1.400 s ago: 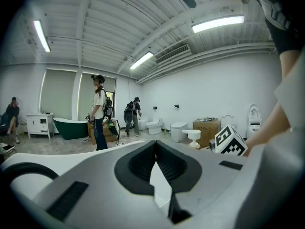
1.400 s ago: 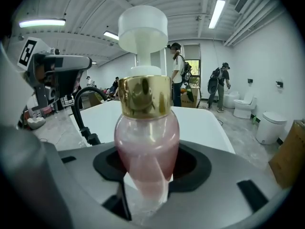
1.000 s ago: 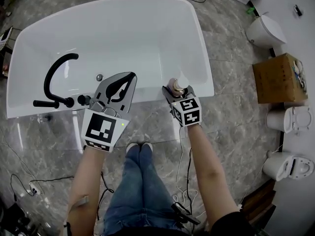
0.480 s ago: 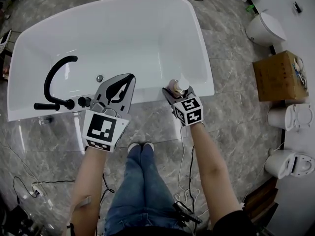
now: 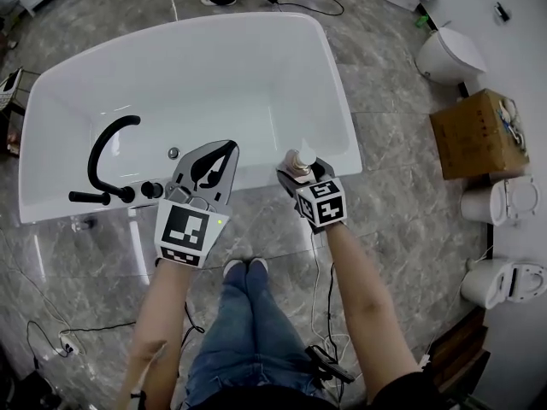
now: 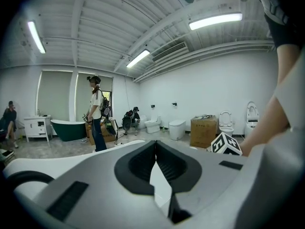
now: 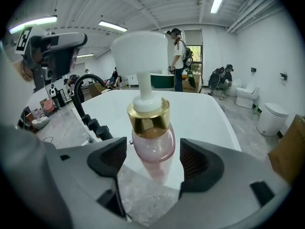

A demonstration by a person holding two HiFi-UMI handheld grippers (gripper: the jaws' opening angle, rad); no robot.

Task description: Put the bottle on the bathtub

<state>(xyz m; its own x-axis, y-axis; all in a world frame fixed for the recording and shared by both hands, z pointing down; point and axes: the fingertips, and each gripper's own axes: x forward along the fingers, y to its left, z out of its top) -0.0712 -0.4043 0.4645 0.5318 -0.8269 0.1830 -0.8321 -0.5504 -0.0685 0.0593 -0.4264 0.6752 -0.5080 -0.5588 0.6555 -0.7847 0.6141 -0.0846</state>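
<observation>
The big white bathtub (image 5: pixel 222 75) has a black tap (image 5: pixel 102 197) near its near left corner. The left gripper (image 5: pixel 231 145) hangs over the near edge with its jaws shut tight and nothing in them. The right gripper (image 5: pixel 301 171) is open around the small pink bottle (image 5: pixel 301 156), which stands on the near edge close to the right corner, with a gap on each side.

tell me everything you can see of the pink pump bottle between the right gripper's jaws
The pink translucent pump bottle has a rounded shoulder, a shiny gold collar and a broad white pump head on a white stem. It stands upright at the near rim of the white bathtub. The right gripper brackets it, jaws apart, with a gap on each side, so nothing seems to grip it.
</observation>
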